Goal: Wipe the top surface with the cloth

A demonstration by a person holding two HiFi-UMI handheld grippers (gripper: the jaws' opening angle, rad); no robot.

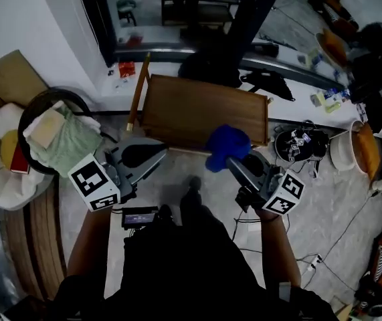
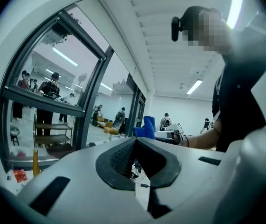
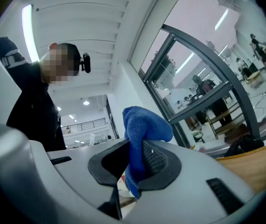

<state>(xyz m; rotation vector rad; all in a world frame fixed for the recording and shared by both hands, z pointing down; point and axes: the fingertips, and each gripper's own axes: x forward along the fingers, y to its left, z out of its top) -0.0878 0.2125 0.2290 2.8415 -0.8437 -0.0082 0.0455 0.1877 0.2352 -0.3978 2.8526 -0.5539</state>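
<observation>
A small wooden table point(image 1: 204, 116) stands on the floor in front of me, its brown top bare. My right gripper point(image 1: 231, 160) hovers over the table's near right edge, shut on a bunched blue cloth point(image 1: 226, 144). In the right gripper view the cloth point(image 3: 144, 125) sticks up between the jaws of that gripper point(image 3: 135, 146), with the table's edge point(image 3: 256, 169) at lower right. My left gripper point(image 1: 165, 152) hangs just short of the table's near left corner. In its own view the left gripper point(image 2: 135, 141) is shut and holds nothing, and the blue cloth point(image 2: 146, 127) shows beyond it.
A black round basket point(image 1: 27, 116) full of pale cloths stands left of the table, with cardboard point(image 1: 10, 75) behind it. A wooden stick point(image 1: 139, 92) leans at the table's left side. A black bag point(image 1: 211, 65) lies behind it. A white bucket point(image 1: 343, 151) and cables are on the right.
</observation>
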